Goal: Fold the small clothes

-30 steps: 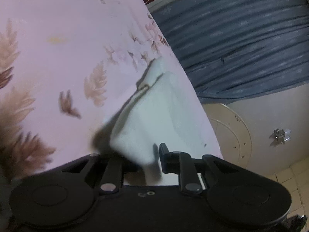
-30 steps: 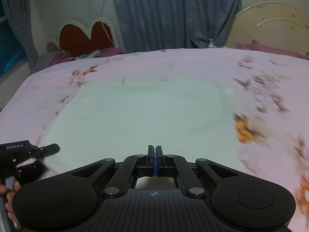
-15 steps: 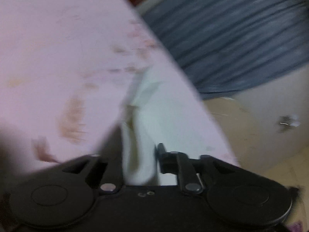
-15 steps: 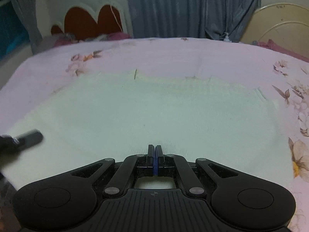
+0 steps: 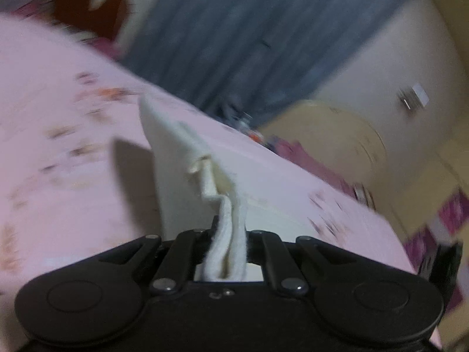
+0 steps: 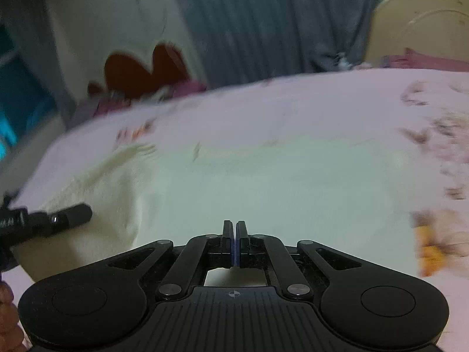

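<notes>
A pale cream cloth (image 6: 263, 187) lies spread on the pink floral bedsheet (image 6: 307, 111). My left gripper (image 5: 230, 234) is shut on the cloth's corner (image 5: 225, 252) and holds that edge lifted, so a fold of cloth (image 5: 176, 152) stands up off the bed. My right gripper (image 6: 234, 231) is shut, its pads pressed together at the cloth's near edge; whether cloth is between them is not visible. The left gripper's finger (image 6: 70, 215) shows at the left of the right wrist view, over the raised cloth edge.
The bed's edge (image 5: 390, 234) runs close on the right in the left wrist view. A blue-grey curtain (image 6: 272, 23), a red heart-shaped headboard (image 6: 146, 70) and a round cream board (image 5: 337, 140) stand beyond the bed.
My left gripper has closed on the cloth's corner and lifted it, swinging its view up toward the curtain. My right gripper stays shut and has tilted upward a little.
</notes>
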`<state>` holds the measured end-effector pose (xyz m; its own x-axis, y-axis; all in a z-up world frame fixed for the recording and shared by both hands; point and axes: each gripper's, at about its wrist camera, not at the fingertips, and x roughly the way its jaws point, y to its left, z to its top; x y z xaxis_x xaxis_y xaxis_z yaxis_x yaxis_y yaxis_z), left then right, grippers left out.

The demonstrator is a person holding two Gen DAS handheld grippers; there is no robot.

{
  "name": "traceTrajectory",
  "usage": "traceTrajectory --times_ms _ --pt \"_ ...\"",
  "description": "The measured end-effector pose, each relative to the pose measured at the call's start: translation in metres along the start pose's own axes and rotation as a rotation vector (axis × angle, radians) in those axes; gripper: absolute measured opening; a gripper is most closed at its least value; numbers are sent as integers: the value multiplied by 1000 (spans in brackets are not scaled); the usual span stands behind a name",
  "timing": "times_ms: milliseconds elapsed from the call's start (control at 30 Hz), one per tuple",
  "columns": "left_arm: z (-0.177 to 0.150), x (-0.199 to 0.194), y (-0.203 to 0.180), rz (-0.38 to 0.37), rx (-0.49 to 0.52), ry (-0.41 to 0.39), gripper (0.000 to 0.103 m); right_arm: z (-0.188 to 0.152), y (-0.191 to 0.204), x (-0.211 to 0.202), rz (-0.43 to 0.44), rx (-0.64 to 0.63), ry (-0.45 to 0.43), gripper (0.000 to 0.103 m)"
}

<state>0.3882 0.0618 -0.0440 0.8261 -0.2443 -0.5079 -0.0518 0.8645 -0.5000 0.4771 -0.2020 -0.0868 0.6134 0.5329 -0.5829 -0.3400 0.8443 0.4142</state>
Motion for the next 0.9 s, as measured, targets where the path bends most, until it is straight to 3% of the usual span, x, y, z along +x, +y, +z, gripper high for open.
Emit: traceTrajectory --times_ms 133,267,333,367,433,467,500,600,633,767,900 --pt "-14 26 -70 -40 135 81 7 12 -53 -46 -17 91 -66 0" --pt "-45 61 -118 -73 181 210 10 14 -106 -83 -19 192 -78 0" --pt "-68 88 -137 -118 190 359 51 12 -125 -93 0 227 -68 0" --pt "-75 94 -141 -105 189 404 53 11 -132 -97 -8 243 -58 0" --pt "-77 79 -143 -138 175 372 53 8 -145 -102 -19 276 -42 15" --pt "-72 68 -140 -153 166 338 51 6 -148 -108 -12 280 -54 50" --pt "-64 62 -135 -140 161 300 51 5 -149 -114 3 278 -78 65" --pt "-34 46 -103 -66 159 157 44 7 -139 -110 83 279 -50 64" --pt "-25 45 -88 -30 143 145 41 8 -135 -106 105 272 -42 64" --pt "-5 67 -44 19 78 167 31 10 -107 -81 159 206 19 63" --pt "-16 82 -25 27 77 224 29 8 -94 -46 136 191 111 54"
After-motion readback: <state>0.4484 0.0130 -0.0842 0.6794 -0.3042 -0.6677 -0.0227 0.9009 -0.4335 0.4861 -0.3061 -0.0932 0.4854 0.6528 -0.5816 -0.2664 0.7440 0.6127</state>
